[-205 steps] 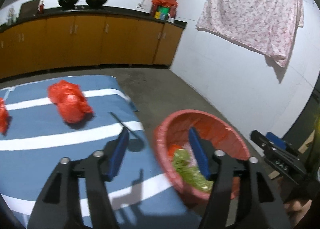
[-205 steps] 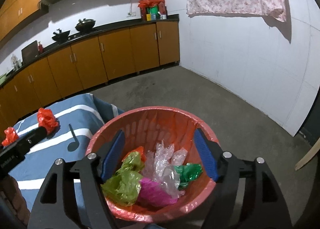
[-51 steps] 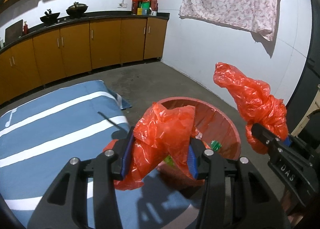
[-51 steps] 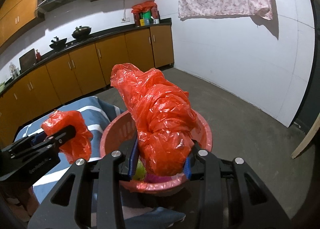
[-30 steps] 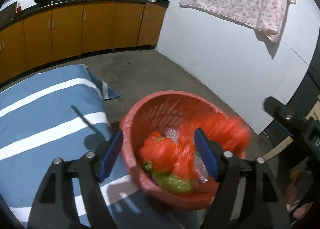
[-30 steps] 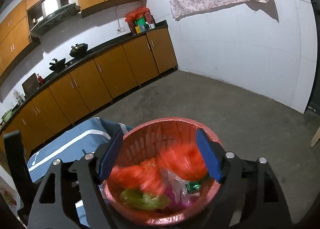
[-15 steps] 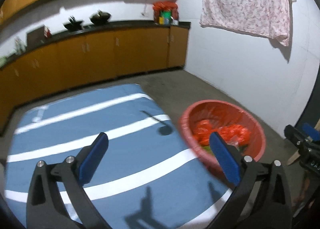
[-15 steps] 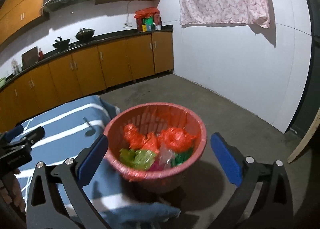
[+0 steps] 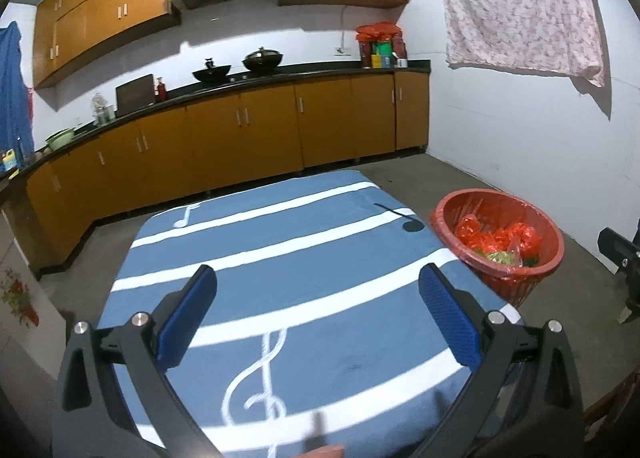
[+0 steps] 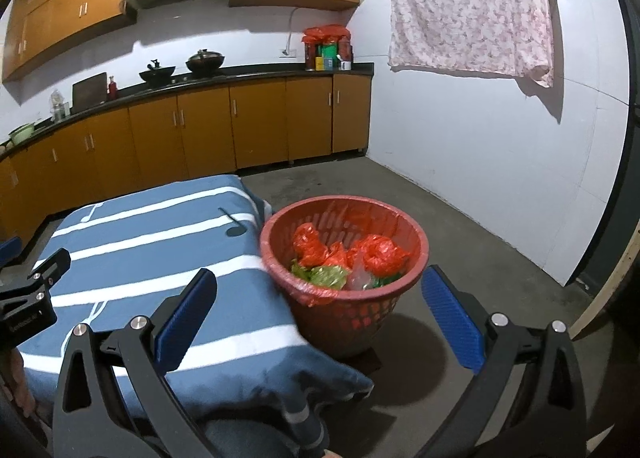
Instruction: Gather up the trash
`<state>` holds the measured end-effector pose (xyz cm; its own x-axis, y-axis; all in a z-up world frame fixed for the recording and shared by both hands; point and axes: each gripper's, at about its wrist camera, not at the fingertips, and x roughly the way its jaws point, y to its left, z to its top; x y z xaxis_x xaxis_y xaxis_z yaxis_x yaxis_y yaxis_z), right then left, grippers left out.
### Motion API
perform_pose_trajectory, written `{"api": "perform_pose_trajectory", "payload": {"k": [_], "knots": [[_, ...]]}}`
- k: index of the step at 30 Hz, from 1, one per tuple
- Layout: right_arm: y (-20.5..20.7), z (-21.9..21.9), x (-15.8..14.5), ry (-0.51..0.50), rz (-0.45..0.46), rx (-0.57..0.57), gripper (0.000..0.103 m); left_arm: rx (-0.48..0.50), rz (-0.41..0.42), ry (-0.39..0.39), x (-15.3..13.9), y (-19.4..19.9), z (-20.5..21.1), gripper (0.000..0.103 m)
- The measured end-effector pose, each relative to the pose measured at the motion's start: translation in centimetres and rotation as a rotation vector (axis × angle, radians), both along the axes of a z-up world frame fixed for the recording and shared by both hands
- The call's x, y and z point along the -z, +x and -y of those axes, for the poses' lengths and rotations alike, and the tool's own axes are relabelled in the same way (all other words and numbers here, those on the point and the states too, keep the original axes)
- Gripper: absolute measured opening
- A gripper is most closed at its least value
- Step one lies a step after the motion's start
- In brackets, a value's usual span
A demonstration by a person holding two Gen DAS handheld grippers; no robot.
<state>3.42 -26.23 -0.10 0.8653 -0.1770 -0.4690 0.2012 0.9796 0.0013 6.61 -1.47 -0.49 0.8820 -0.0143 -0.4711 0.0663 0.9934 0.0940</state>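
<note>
While both tongs hang spread wide with nothing between their blue pads, the left gripper sits above the blue cloth with white stripes and music notes, and the right gripper sits over that cloth's near corner, its right finger out over the grey concrete floor. In the right wrist view the red basket stands on the floor between the two fingers and further out, touching or just beside the cloth's edge (the contact itself is hard to judge). Inside it lie two crumpled red plastic bags, with green bags and a clear one below them. In the left wrist view the same basket shows to the right of the cloth, well outside the left gripper's span, and the red bags show inside it. Part of the left gripper appears at the left edge of the right wrist view. Beyond stand orange cabinets under a dark counter with two woks, and a floral sheet hangs on the white wall.
</note>
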Motion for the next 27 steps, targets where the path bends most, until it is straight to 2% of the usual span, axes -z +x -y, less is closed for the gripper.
{"api": "perform_pose_trajectory", "payload": {"k": [7, 27], "knots": [[-2.1, -2.4, 0.2, -0.043, 0.026, 0.002, 0.101, -0.029, 0.012, -0.023, 0.0, -2.9, -1.7, 0.099], [-4.3, -4.8, -0.4, -0.070, 0.102, -0.009, 0.101, -0.038, 0.075, -0.078, -1.1, -6.5, -3.2, 0.099]]}}
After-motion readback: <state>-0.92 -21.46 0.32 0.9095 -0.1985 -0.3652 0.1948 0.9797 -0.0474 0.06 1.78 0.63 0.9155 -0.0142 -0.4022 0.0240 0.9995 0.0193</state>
